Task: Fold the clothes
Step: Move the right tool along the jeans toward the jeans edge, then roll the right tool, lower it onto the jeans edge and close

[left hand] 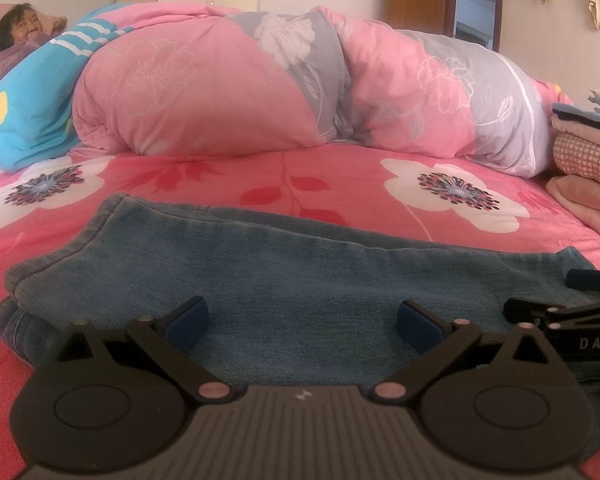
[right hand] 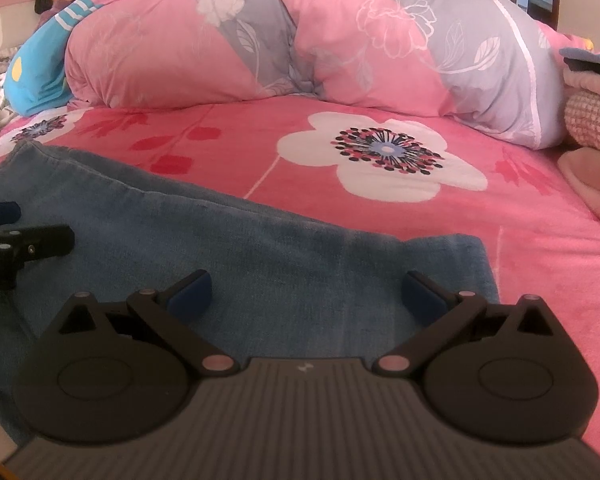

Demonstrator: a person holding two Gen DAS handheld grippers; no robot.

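Jeans (left hand: 284, 280): blue denim, folded into a long band, lying flat on the bed across the near edge of both views; in the left wrist view it runs from 9 o'clock to 3 o'clock, in the right wrist view (right hand: 204, 248) from 10 o'clock down to about 4 o'clock.
Jeans ends: a stitched hem edge shows at 10 o'clock in the left wrist view; a squared corner lies at 4 o'clock in the right wrist view.
Left gripper (left hand: 302, 322): low over the jeans at 6 o'clock of its own view, jaws wide apart, nothing between them; its blue pads (left hand: 188, 322) sit just above the denim, contact cannot be told.
Right gripper (right hand: 306, 296): low over the jeans at 6 o'clock of its own view, jaws wide apart, empty.
Grippers together: side by side and near each other; each shows at the other view's edge, at 3 o'clock in the left wrist view and 9 o'clock in the right wrist view.
Sheet (left hand: 340, 184): pink with large white flowers, bare beyond the jeans.
Quilt (left hand: 228, 80): pink and grey, floral, bunched in a long roll at 12 o'clock.
Stack (left hand: 588, 148): folded clothes at 3 o'clock, at the bed's edge.
Person (left hand: 16, 32): lying at 10 o'clock behind the quilt, partly covered by a blue cover (left hand: 32, 108).
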